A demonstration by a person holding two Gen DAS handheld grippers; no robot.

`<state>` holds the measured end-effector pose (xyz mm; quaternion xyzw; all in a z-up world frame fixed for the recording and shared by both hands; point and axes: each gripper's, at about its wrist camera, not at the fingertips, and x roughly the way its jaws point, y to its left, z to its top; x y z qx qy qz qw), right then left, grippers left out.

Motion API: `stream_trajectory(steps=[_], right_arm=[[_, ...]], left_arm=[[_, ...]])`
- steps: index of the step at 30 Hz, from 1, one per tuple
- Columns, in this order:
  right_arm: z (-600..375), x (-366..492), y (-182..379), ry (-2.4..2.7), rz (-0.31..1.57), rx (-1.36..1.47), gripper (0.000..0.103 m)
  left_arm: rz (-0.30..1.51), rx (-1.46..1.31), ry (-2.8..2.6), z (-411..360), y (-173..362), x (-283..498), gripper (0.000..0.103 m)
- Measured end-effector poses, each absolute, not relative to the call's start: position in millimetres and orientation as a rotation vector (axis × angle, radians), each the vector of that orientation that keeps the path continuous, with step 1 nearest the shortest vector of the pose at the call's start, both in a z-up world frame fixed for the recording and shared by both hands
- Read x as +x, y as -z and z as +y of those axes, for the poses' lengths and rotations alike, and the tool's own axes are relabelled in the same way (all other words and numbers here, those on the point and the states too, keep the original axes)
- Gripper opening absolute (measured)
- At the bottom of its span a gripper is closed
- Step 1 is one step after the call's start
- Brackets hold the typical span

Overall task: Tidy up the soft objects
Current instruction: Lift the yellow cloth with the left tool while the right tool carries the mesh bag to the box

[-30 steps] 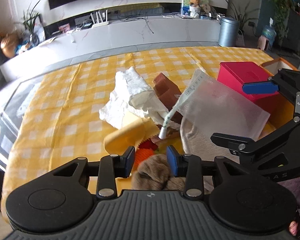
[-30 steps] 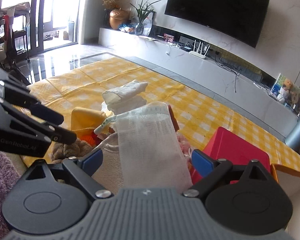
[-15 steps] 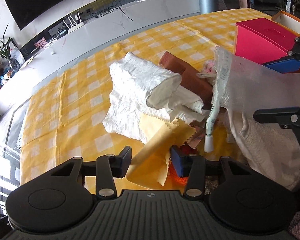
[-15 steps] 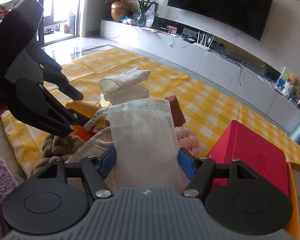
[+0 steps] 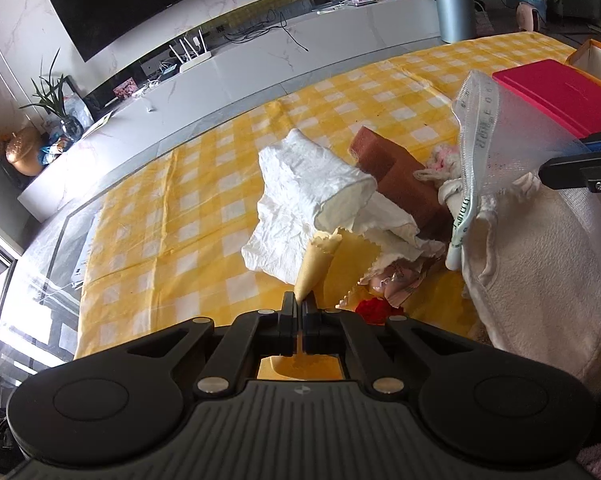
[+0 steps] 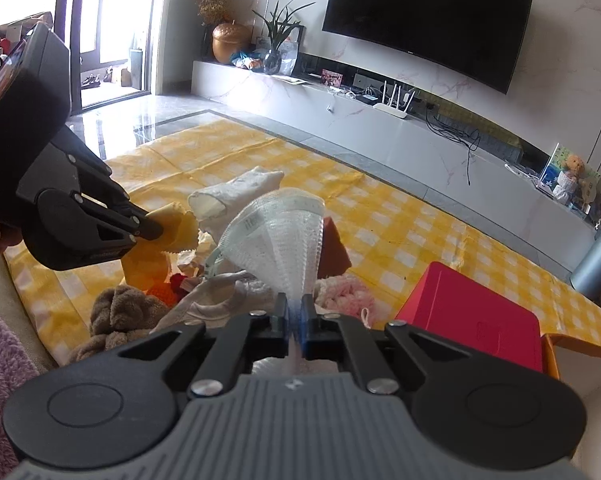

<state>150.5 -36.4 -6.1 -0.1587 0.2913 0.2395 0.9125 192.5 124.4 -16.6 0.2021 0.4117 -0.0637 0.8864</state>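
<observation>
The left gripper is pinching a corner of the yellow cloth, jaws closed tight on it, while the right gripper is clamping the white mesh bag at its gathered end — both are hanging above the pile on the checked tablecloth. Each piece looks light, limp and thin, likely sliding out of a shallow pinch, so gripping deeper on a folded edge seems safer
</observation>
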Motion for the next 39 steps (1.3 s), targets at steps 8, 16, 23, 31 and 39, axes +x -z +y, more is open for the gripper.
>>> stream_trajectory(steps=[8,16,23,31,39], right_arm=[[-51,128,-19,-0.474,0.559,-0.261,0.001],[-85,92,-47,-0.42,0.494,-0.169,0.001],[-132,57,-64,-0.358,0.466,-0.085,0.001],[-188,25,-68,-0.303,0.486,0.034,0.001],[-239,17,-64,-0.156,0.54,0.051,0.001]], left_arm=[[0.788,0.406,0.138,107,-30,155,0.002],[0.723,0.39,0.177,73,-63,119,0.002],[0.653,0.288,0.243,30,-79,86,0.002],[0.62,0.128,0.361,-14,-81,74,0.002],[0.629,0.146,0.475,-71,-74,90,0.002]])
